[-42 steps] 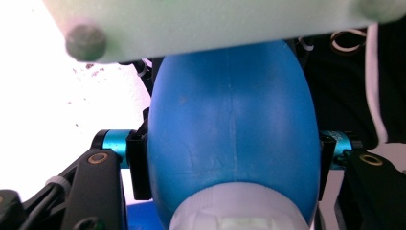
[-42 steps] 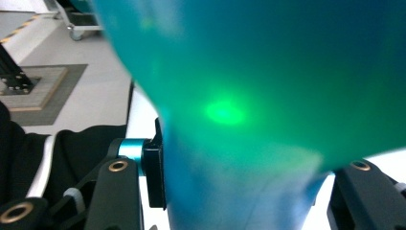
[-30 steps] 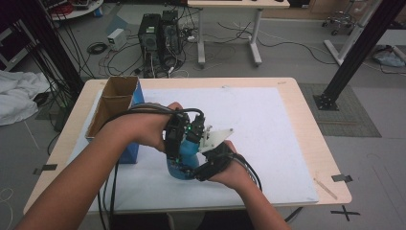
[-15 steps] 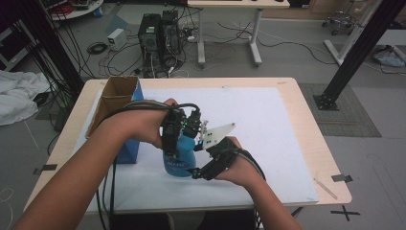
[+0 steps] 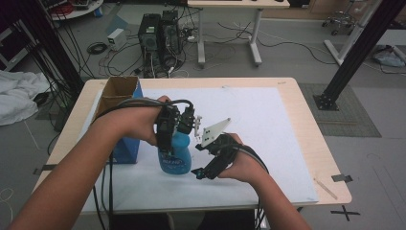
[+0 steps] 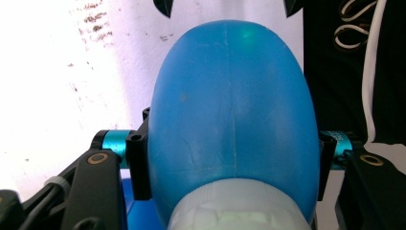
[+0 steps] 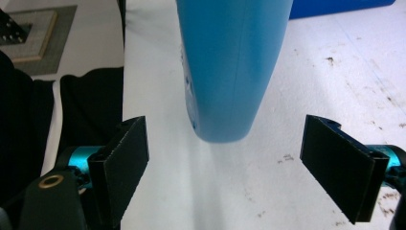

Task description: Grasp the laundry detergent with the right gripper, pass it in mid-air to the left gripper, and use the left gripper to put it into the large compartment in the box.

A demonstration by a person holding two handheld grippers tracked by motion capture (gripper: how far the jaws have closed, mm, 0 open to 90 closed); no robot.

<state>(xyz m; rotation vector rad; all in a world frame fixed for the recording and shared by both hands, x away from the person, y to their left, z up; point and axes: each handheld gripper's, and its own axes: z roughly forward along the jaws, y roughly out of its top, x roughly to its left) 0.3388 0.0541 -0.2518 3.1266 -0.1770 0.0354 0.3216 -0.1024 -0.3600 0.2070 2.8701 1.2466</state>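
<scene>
A blue plastic bottle (image 5: 175, 154) with a pale cap end is held over the white mat, left of the table's middle. My left gripper (image 5: 168, 128) is shut on the bottle's upper body. In the left gripper view its pads (image 6: 138, 165) press both sides of the bottle (image 6: 232, 110). My right gripper (image 5: 203, 170) is just right of the bottle's base. Its jaws have just been opening. In the right gripper view the pads (image 7: 125, 155) stand wide apart, and the bottle's (image 7: 234, 62) base end sits between the tips without touching either pad.
An open cardboard box (image 5: 118, 92) with a blue side stands at the table's left, close behind my left forearm. The white mat (image 5: 258, 115) covers most of the wooden table (image 5: 313, 139). Computer towers (image 5: 160, 33) and cables lie on the floor beyond.
The right gripper's jaws have spread away from the bottle's base and that hand has eased slightly right. The left gripper keeps its hold, and the bottle sits a little higher.
</scene>
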